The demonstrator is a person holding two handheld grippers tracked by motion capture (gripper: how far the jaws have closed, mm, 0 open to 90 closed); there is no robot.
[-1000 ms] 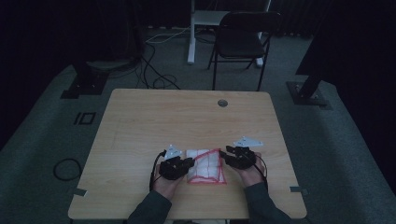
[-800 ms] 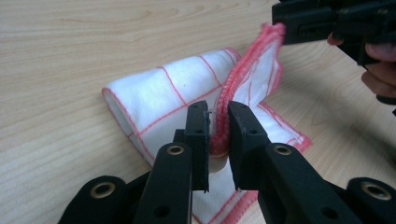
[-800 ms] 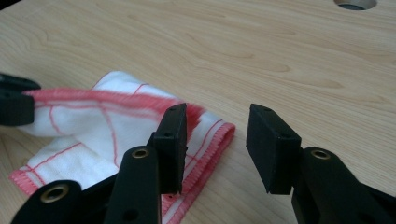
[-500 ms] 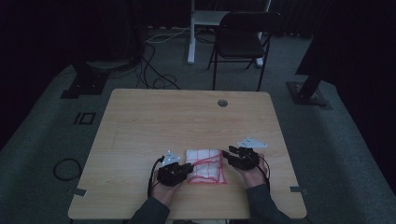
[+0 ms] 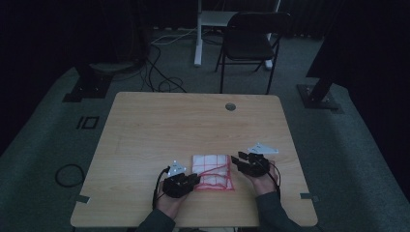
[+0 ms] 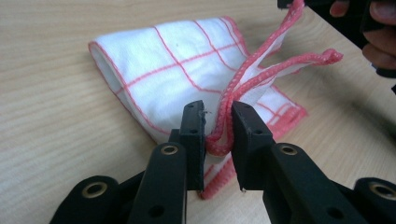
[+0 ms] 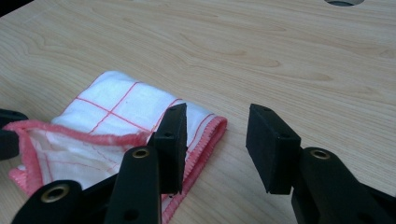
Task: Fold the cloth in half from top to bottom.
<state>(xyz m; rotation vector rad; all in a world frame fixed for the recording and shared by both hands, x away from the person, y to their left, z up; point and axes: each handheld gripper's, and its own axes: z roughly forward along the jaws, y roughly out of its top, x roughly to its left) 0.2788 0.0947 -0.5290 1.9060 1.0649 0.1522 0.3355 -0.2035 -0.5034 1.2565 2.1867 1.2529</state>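
Right gripper (image 5: 243, 161) pulled back from cloth (image 5: 211, 171) since half second ago; raised cloth edge now lower. Right jaws spread wide, nothing between them, just beside cloth's right edge. Left gripper (image 6: 217, 122) clamped on cloth's bunched pink hem at cloth's near-left corner. Cloth: white, red grid, folded, lying on table (image 5: 159, 125), one hem loop lifted above cloth.

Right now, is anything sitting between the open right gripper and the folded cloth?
Nothing visible does. The right gripper stands open just beside the red-checked cloth, with bare wooden table between its jaws. The left gripper is clamped on the cloth's red hem at the opposite side.
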